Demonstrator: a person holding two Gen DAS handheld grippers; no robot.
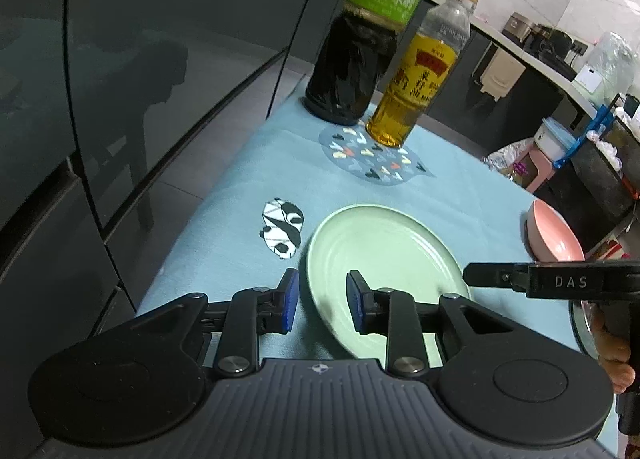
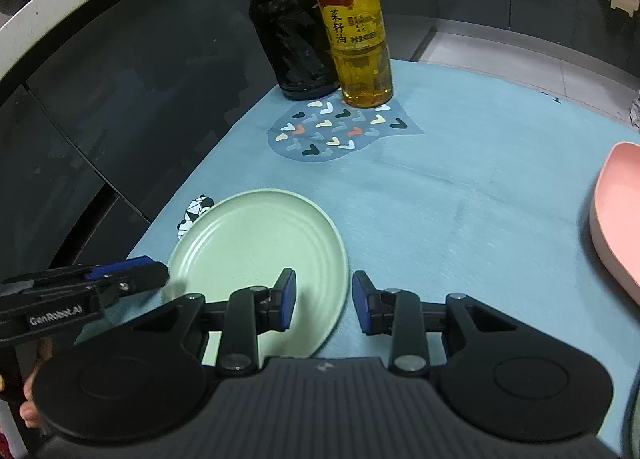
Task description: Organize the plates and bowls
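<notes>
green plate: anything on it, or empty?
Empty. The green plate lies flat on the blue cloth, its ringed surface bare; both tongs sit open at its near rim.

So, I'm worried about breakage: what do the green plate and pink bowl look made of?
The round pale green plate looks like matte plastic or melamine: soft sheen, moulded concentric ridges. The pink bowl has the same dull finish, probably plastic too; ceramic can't be excluded.

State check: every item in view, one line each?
Round pale green plate: flat on the blue tablecloth, empty.
Pink bowl: upright, at the table's right edge.
Dark vinegar bottle: upright.
Yellow oil bottle: upright, capped, partly full.
Left gripper: open.
Right gripper: open.
</notes>
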